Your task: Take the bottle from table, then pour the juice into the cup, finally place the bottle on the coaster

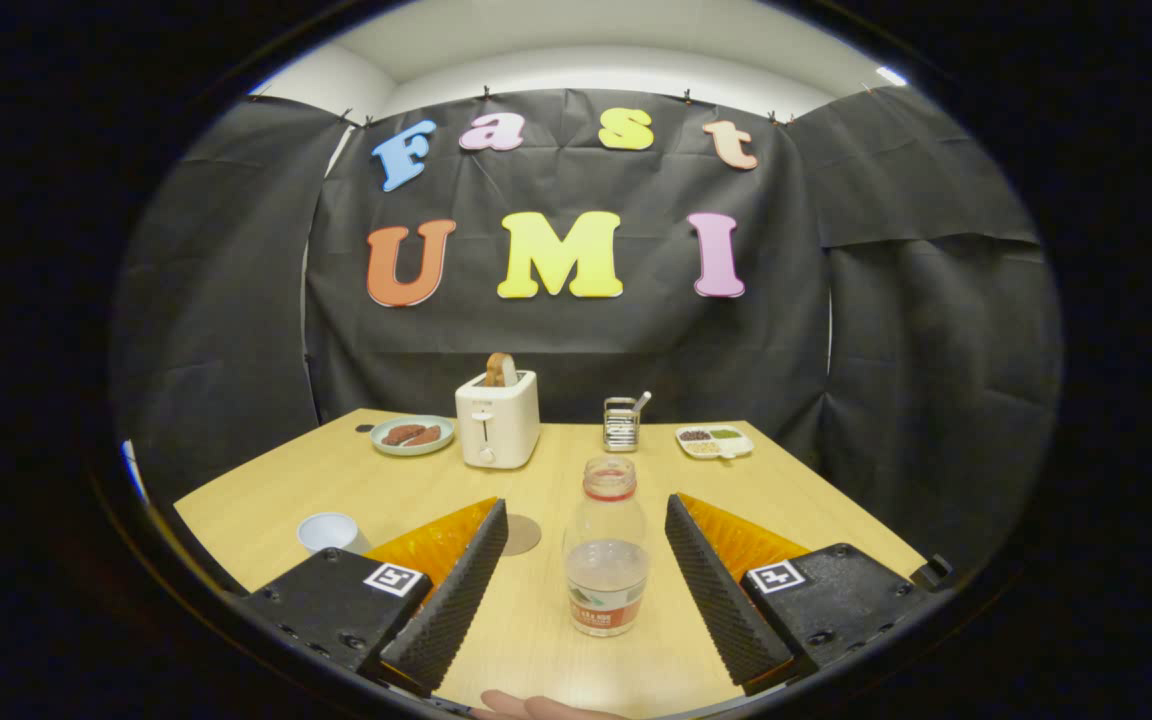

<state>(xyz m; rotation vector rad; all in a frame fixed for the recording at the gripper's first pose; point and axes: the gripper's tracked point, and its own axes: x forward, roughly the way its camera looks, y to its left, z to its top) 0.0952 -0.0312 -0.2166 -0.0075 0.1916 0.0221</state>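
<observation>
A clear plastic bottle without a cap, with a red neck ring and a label at its base, stands upright on the wooden table. It is partly filled with pale liquid. It sits between the fingers of my gripper, which is open with a gap on both sides of the bottle. A white cup stands to the left, just beyond the left finger. A round brownish coaster lies on the table beside the left fingertip, partly hidden by it.
At the table's far side stand a white toaster with a slice in it, a plate with brown food, a metal rack and a small white dish. A fingertip shows at the near edge.
</observation>
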